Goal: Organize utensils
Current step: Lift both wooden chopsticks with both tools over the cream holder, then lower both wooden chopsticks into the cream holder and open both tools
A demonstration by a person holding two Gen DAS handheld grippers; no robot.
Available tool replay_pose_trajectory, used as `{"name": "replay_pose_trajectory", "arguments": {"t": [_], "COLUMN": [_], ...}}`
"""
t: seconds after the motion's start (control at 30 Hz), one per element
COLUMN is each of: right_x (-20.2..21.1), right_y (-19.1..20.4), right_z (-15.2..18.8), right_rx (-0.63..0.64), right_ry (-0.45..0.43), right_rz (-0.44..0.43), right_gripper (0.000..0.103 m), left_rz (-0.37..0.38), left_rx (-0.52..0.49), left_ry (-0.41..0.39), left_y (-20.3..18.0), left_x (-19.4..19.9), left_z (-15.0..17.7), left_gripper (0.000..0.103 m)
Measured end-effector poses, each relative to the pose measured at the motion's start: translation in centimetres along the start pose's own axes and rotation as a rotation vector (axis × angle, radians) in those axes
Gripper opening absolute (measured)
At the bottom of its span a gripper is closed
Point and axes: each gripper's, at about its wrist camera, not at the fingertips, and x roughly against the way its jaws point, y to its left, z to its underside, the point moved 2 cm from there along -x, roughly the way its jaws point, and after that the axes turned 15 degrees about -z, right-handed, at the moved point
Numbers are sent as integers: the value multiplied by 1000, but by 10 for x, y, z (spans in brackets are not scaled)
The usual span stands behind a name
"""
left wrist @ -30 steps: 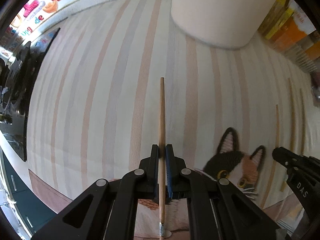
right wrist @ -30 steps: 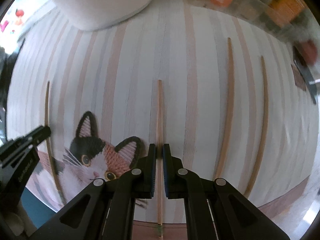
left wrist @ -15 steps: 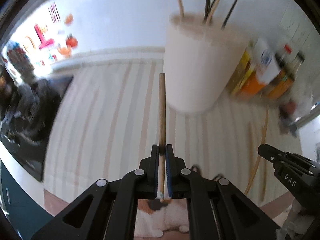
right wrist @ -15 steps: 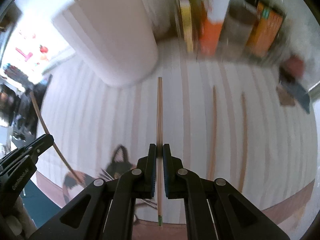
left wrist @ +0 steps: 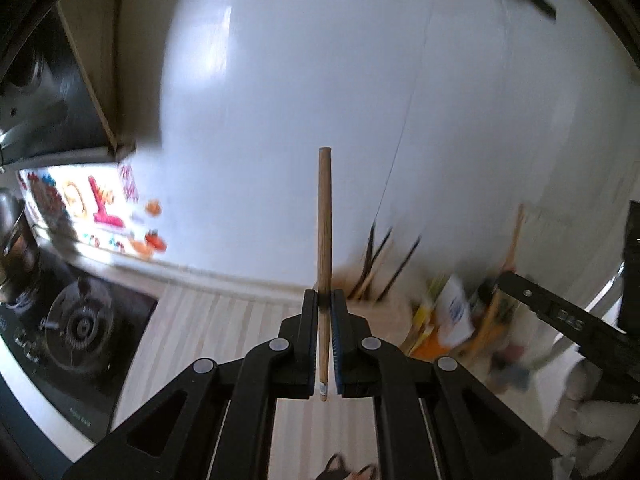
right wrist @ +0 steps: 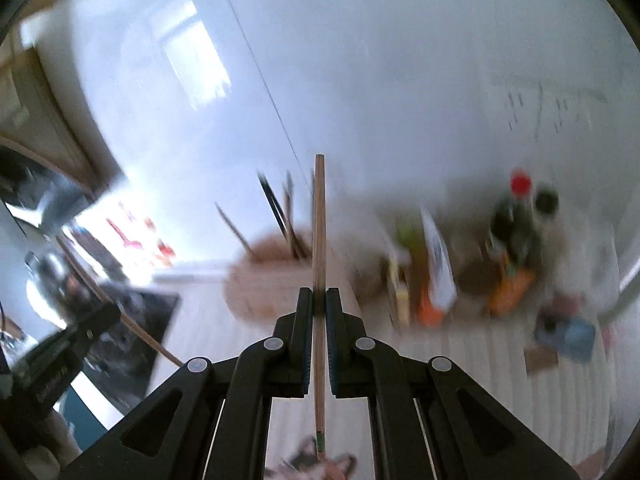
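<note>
Left gripper [left wrist: 325, 296] clenched on a wooden chopstick [left wrist: 325, 216], which stands up between the blue pads and projects forward against the white wall [left wrist: 320, 60]; its lower tip, ringed with a pale band, shows behind the jaws. Right gripper [right wrist: 319, 294] likewise clamped on a second wooden chopstick [right wrist: 319, 220], the lower end of which carries a green band. Both tools are held above the striped table mat [left wrist: 224, 320]. Beyond them stands a pale utensil holder [right wrist: 264, 280], blurred, with several dark and wooden sticks leaning inside it. To the right of the holder, a blurred cluster of bottles and cartons [right wrist: 440, 276]. A black gas hob [left wrist: 80, 328] lies at the left edge of the mat. In the left wrist view the right gripper appears at the right margin; in the right wrist view the left gripper appears at lower left, its chopstick slanting upward
</note>
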Motion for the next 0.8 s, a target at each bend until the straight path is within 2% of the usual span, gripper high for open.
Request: {"name": "replay_pose_trajectory", "arguments": {"t": [0.1,0.3,0.5,0.67,0.8], "right_x": [4,-23,-65,-92,-107], "right_y": [11,14,8,2,0], "right_z": [-42,-90,-102,-101,-95], "right_rx": [21,40,46,88,134], "right_ry": [-69,-171,-239,-303,-306], "right_rz": [-16,-19,5,27,37], "right_gripper": [6,6,6,6,6], "left_rz": [22,27,17,-1,-13], "left_rx": [22,54,24,-7,-16], "left_ry": [-26,-60,-34,25,71], "left_y": [-3,-17,-36,-46,-49], "left_x": [0,-25,-70,-105,-127], "left_z": [-26,-64,-77,-65,-54], "left_gripper": [4,4,4,4,4]}}
